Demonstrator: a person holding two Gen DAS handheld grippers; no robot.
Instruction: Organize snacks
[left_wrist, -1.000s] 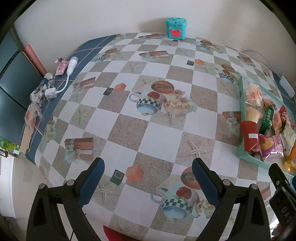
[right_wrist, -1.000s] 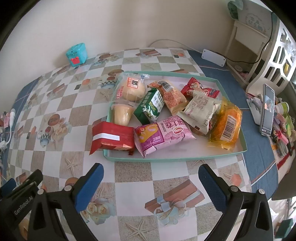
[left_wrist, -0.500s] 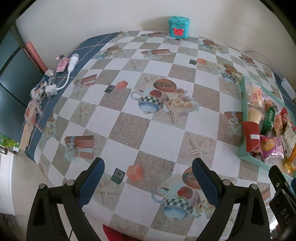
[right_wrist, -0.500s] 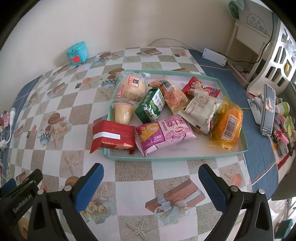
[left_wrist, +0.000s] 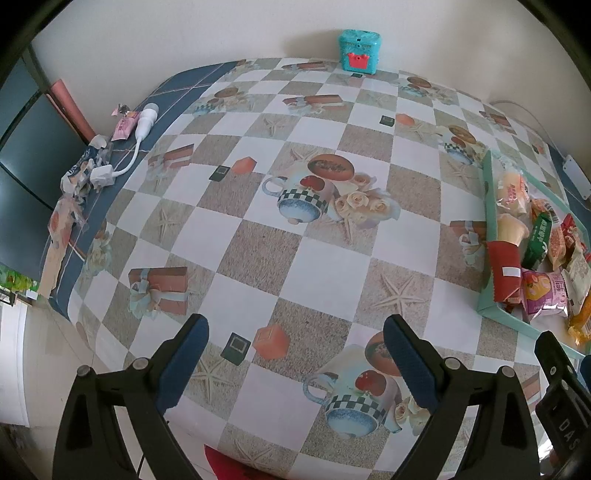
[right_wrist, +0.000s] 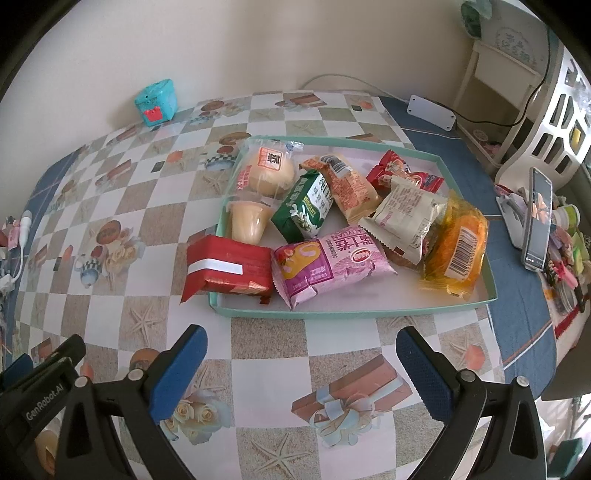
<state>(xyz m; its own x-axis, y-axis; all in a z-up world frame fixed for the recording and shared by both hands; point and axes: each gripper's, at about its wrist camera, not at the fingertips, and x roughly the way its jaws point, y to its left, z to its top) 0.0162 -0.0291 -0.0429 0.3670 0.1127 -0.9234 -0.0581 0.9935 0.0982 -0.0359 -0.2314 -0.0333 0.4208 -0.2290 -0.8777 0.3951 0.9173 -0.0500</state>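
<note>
Both grippers, left (left_wrist: 295, 354) & right (right_wrist: 301, 363), hang wide open w/ nothing held, above tablecloth (left_wrist: 258, 254); snacks (right_wrist: 332, 221) all heaped in teal tray (right_wrist: 351, 314), red pack (right_wrist: 229, 267) overhanging its corner — fits sorted or pre-sort, can't tell.

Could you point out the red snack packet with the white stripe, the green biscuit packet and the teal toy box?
Red snack packet with white stripe (right_wrist: 229, 267), right wrist view, its top face.
Green biscuit packet (right_wrist: 306, 206), right wrist view, its middle.
Teal toy box (left_wrist: 359, 50), left wrist view, its front.
</note>
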